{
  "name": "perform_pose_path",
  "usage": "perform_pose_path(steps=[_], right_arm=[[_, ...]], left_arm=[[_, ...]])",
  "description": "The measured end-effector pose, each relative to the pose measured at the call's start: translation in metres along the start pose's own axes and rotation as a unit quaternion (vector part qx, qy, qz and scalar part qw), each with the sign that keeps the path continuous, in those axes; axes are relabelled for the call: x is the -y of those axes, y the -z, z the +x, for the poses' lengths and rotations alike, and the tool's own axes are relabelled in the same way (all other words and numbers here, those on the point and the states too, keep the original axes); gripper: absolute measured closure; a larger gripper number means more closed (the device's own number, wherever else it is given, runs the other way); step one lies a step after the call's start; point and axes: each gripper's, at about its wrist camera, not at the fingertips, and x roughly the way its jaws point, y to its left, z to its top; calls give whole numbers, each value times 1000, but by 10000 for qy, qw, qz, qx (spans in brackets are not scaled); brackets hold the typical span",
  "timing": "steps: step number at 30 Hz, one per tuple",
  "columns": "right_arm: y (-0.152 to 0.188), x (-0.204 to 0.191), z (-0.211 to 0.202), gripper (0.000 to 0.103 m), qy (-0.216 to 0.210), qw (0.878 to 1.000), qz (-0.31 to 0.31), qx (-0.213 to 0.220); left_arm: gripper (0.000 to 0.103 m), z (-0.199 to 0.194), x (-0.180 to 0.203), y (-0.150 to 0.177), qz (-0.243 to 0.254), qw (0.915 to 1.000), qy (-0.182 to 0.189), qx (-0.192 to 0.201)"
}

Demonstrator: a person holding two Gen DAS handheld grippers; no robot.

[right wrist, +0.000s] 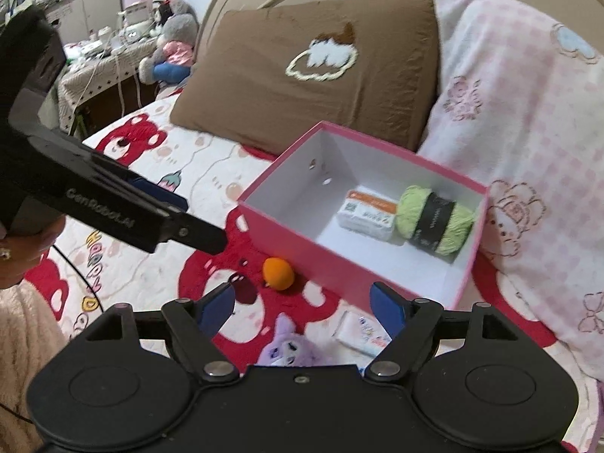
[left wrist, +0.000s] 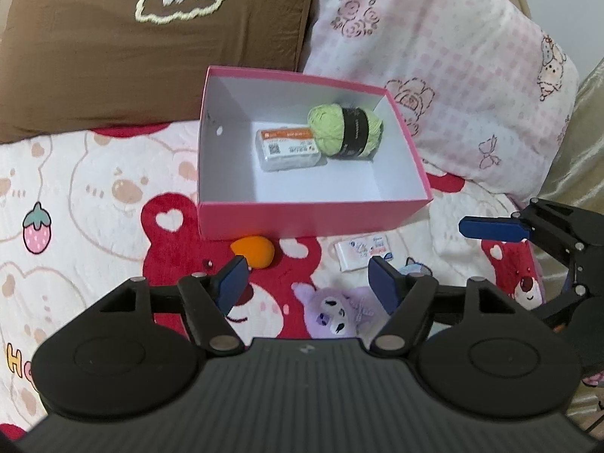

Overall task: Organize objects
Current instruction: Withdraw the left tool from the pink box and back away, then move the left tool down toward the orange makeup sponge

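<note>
Both tongs, left (left wrist: 309, 287) and right (right wrist: 304, 307), gape empty above a seemingly plush purple toy (left wrist: 339, 315).

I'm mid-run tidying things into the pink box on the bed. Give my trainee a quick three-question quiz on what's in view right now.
1. True or false: the green yarn ball lies inside the pink box.
2. Multiple choice: which item lies on the bedspread nearest the box's front wall? A) the orange egg-shaped toy B) the purple plush C) the white tissue pack
3. Fill in: beside the yarn in the box lies a small white ____ with an orange label.

Key: 1 true. 2 A. 3 packet. Both the left gripper and the right gripper are open and hold nothing.
</note>
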Motion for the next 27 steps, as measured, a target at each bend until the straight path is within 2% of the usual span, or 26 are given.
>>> perform_pose_path(steps=[3,10,18,23,27], right_arm=[[3,-11,6,21,-48,9998,-175,-20],[5,-28,28,21,97,9990,-425,-66],[6,-33,50,21,203,9985,-516,-47],[13,-30,69,21,107,9986,-474,-188],[21,-30,85,21,34,9986,-432,-304]], left_arm=[[27,6,-6,4,-39,10000,-56,0],[25,21,-28,11,-94,9997,-221,-4],[24,34,-47,27,-23,9999,-81,56],[24,51,-57,32,-236,9997,7,51],[24,66,-65,36,-415,9990,131,-96]])
